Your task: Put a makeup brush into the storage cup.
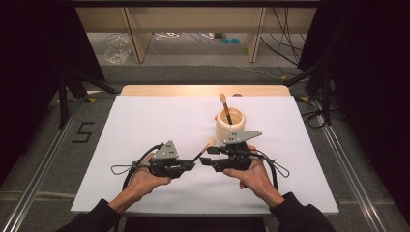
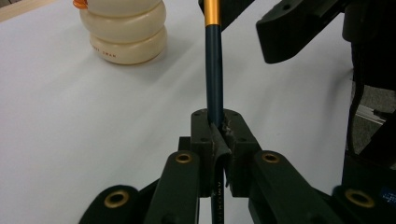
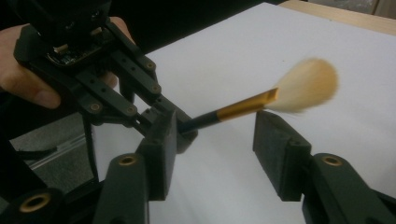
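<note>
My left gripper [image 1: 191, 164] [image 2: 216, 128] is shut on the dark handle of a makeup brush [image 1: 205, 148] [image 2: 214, 84]. The brush has a gold ferrule and tan bristles [image 3: 306, 84] and slants up and away from the jaws. My right gripper [image 1: 207, 156] [image 3: 217, 140] faces the left one, and its jaws stand apart on either side of the ferrule [image 3: 245, 105] without pressing on it. A cream ribbed holder [image 1: 230, 125] [image 2: 123, 32] stands just beyond on the white board, with a second brush [image 1: 225, 108] upright in it.
The white board [image 1: 145, 121] covers a wooden table [image 1: 203, 90]. Metal rails [image 1: 43, 164] run along both sides, with black stands and cables beyond. Both of the person's hands rest low near the board's front edge.
</note>
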`<state>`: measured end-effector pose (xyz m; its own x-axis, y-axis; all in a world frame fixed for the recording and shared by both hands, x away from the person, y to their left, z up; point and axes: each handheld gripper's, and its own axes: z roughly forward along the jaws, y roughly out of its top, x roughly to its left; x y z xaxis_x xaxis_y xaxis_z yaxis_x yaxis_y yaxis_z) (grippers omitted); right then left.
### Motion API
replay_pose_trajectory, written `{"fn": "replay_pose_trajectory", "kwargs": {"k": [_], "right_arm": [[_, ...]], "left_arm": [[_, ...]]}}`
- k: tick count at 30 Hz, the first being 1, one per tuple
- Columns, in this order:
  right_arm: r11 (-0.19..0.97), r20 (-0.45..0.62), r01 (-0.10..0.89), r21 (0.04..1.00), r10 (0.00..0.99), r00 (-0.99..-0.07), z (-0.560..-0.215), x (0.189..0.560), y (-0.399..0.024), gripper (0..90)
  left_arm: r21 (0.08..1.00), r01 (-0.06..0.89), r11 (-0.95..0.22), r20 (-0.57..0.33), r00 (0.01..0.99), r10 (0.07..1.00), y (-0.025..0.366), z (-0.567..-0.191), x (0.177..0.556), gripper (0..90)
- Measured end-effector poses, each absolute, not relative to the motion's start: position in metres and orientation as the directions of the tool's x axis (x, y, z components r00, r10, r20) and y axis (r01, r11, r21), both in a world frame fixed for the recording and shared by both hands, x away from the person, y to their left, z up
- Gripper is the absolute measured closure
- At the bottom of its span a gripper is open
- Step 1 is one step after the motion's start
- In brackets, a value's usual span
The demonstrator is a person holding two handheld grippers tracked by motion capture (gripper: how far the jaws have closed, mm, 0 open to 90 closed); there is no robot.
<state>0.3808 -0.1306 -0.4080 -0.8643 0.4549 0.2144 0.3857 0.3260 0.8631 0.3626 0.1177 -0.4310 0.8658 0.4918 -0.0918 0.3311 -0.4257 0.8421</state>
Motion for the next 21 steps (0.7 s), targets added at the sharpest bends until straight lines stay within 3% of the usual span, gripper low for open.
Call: {"fn": "replay_pose_trajectory", "kwargs": {"k": [21], "right_arm": [[0.307,0.244,0.382,0.872,0.404,-0.882,-0.4104,0.3808,-0.1225,71.6]], "left_arm": [[0.848,0.302,-0.435,-0.084,0.888,0.453,0.1097,-0.4287,0.3578,84.0]]}}
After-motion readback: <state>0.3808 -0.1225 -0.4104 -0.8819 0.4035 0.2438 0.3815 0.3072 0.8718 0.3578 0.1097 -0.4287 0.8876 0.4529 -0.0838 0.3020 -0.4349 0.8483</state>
